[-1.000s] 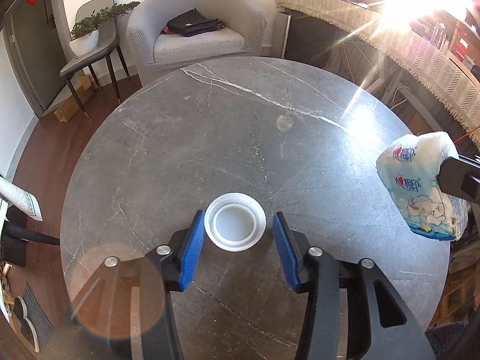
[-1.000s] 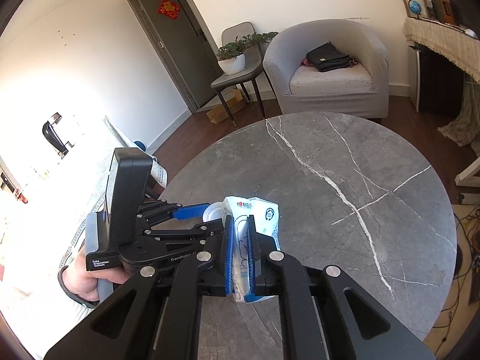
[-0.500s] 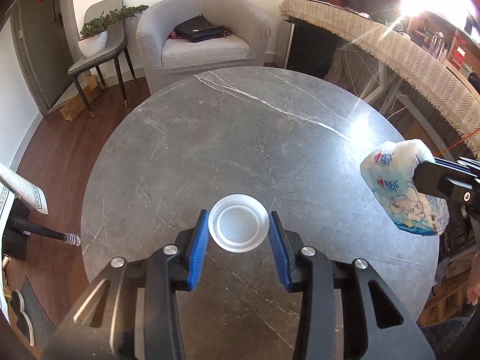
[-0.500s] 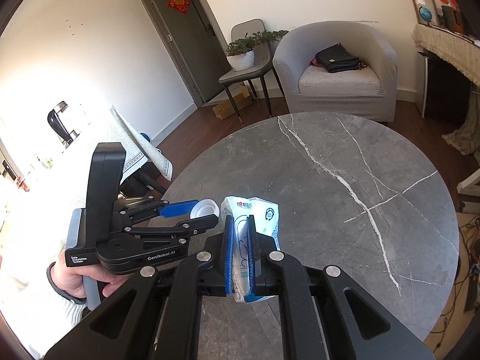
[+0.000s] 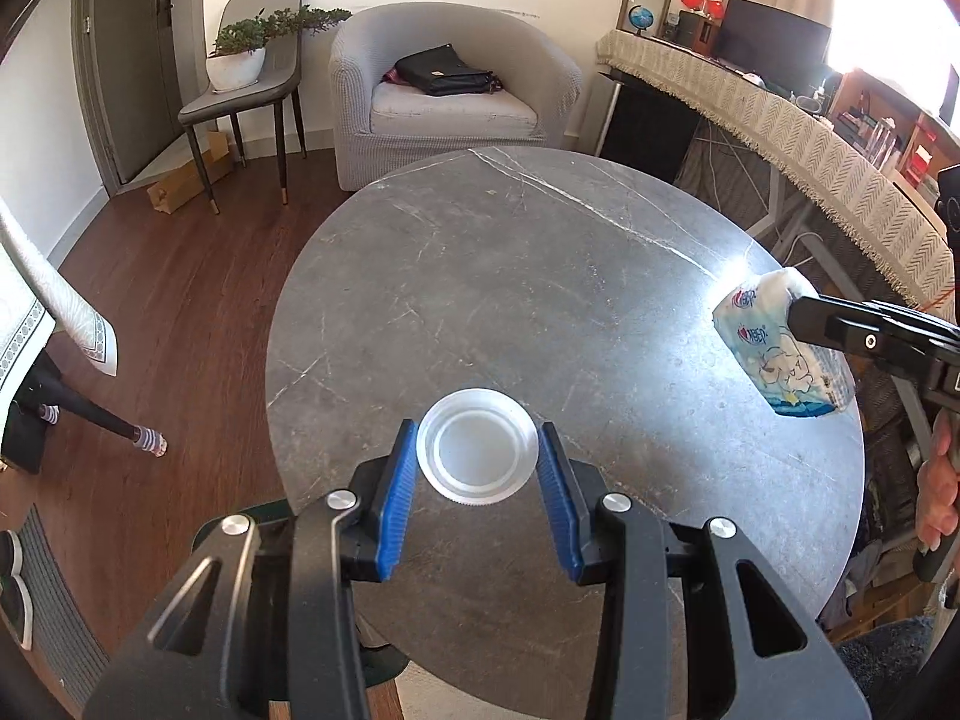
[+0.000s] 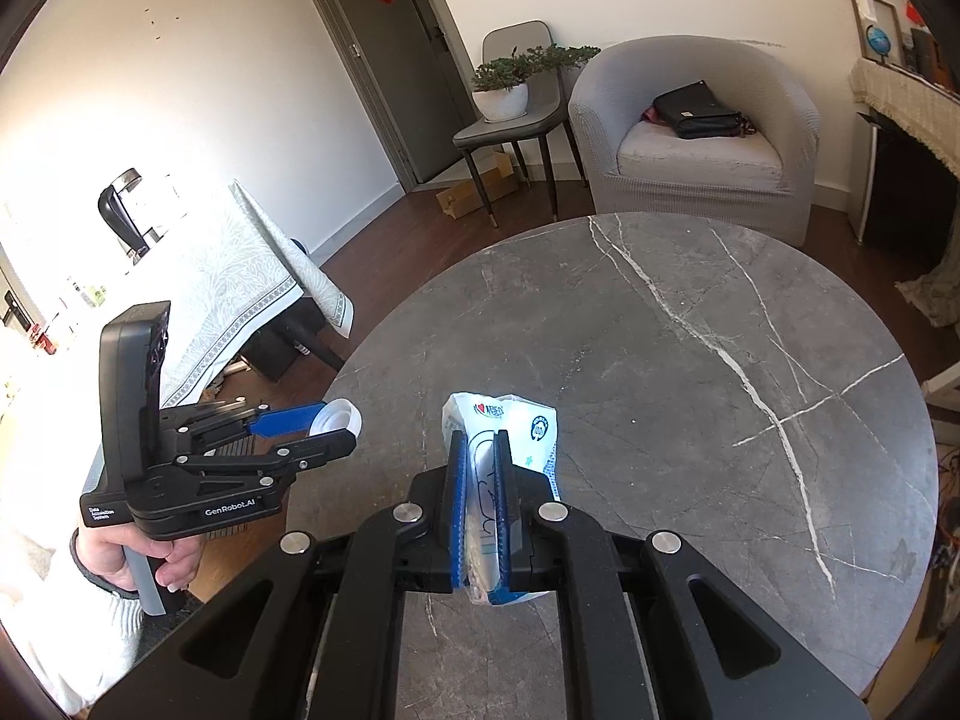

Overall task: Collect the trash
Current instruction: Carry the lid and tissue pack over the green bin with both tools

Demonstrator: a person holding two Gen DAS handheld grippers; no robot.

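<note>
- The left gripper [image 5: 478,461] is clamped on a white plastic lid [image 5: 477,455], held by its rim between the blue pads above the near edge of the round grey marble table [image 5: 510,276].
- The right gripper [image 6: 480,468] pinches a crumpled tissue packet [image 6: 528,429] above the table.
- Beyond the table stand a grey armchair [image 5: 450,114] and a chair with a potted plant [image 5: 240,54].

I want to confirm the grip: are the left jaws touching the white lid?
Touching. The left wrist view shows the left gripper with both blue jaws pressed against the white lid's rim, no gap.
</note>
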